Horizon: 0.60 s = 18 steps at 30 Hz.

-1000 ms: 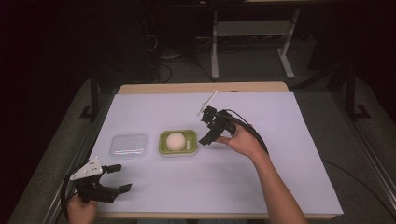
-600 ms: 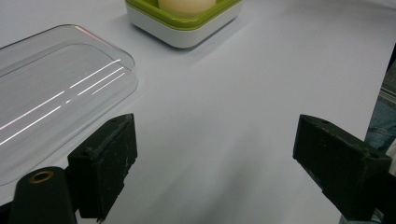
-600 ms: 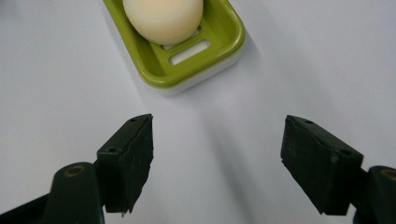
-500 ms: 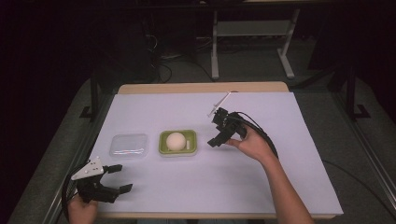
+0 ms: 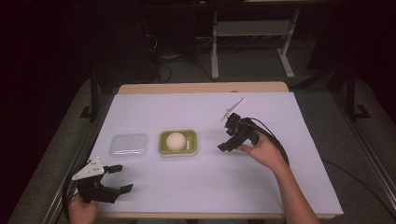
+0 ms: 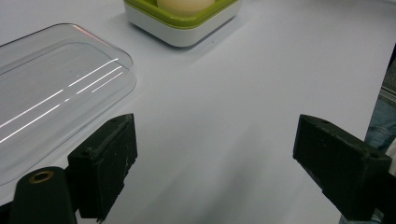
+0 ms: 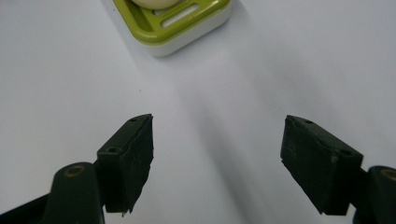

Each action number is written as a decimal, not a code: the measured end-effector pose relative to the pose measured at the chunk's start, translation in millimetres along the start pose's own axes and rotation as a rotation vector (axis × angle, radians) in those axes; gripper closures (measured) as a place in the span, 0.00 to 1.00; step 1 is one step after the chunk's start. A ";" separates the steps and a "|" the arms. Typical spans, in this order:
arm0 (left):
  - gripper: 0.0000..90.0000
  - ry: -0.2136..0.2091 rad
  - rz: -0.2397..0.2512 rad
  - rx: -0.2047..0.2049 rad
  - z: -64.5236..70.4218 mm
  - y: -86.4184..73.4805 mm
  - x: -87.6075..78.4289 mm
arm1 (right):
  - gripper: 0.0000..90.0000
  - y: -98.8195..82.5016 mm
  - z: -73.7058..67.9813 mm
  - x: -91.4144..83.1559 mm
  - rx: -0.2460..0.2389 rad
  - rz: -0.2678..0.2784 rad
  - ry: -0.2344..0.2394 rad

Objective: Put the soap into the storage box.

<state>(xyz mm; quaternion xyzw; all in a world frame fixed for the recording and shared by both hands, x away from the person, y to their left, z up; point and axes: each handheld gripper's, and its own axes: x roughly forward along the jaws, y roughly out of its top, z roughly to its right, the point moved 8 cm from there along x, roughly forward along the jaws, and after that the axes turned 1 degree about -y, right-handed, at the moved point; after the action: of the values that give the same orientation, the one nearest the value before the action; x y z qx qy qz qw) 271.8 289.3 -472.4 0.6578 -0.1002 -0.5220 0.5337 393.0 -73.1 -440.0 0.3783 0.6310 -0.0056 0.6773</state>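
High view: the right gripper (image 5: 227, 139), jaws spread and empty, had pulled back rightward from the green square tray (image 5: 164, 138) holding a pale round egg (image 5: 176, 141), now near but apart; the left gripper (image 5: 115, 178) stayed put at the table's near-left edge. Left gripper view: jaws were wide apart over the white table cover (image 6: 243, 93), the clear plastic lid (image 6: 56, 88) just beside the left jaw. Right gripper view: jaws spread, tray ahead.

I work in what looks like a lab or recording room: my wooden bench (image 5: 201, 87) is covered with a plain white sheet (image 5: 280, 121) and lit brightly while everything around it stays dark. Beyond the bench, black cables (image 5: 161, 70) trail over grey carpet beside a white metal stand (image 5: 252, 35).
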 end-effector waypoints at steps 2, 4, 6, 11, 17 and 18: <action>0.14 0.002 -0.001 -0.001 -0.1 -0.2 0.4 | 0.28 -5.7 0.6 -1.5 0.007 -0.003 -0.001; 0.14 0.001 -0.001 0.000 0.2 -0.2 0.7 | 0.28 -10.8 1.0 -3.3 0.011 0.001 -0.004; 0.14 0.001 0.001 -0.003 0.6 0.1 0.8 | 0.28 -16.1 1.7 -5.2 0.014 0.010 -0.008; 0.14 0.004 -0.002 0.000 -0.1 -0.2 0.6 | 0.28 -33.5 2.6 -8.6 0.036 0.016 -0.013; 0.14 0.004 -0.001 -0.001 0.3 -0.3 1.0 | 0.28 -52.1 1.9 -13.3 0.060 0.032 -0.017; 0.14 0.003 -0.001 -0.001 0.4 -0.2 1.2 | 0.28 -55.6 1.3 -14.1 0.068 0.036 -0.018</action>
<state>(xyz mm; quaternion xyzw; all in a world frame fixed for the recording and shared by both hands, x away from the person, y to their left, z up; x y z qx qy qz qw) 272.0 288.4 -473.3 0.6583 -0.0988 -0.5214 0.5339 364.3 -120.0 -456.2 0.4123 0.6174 -0.0183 0.6697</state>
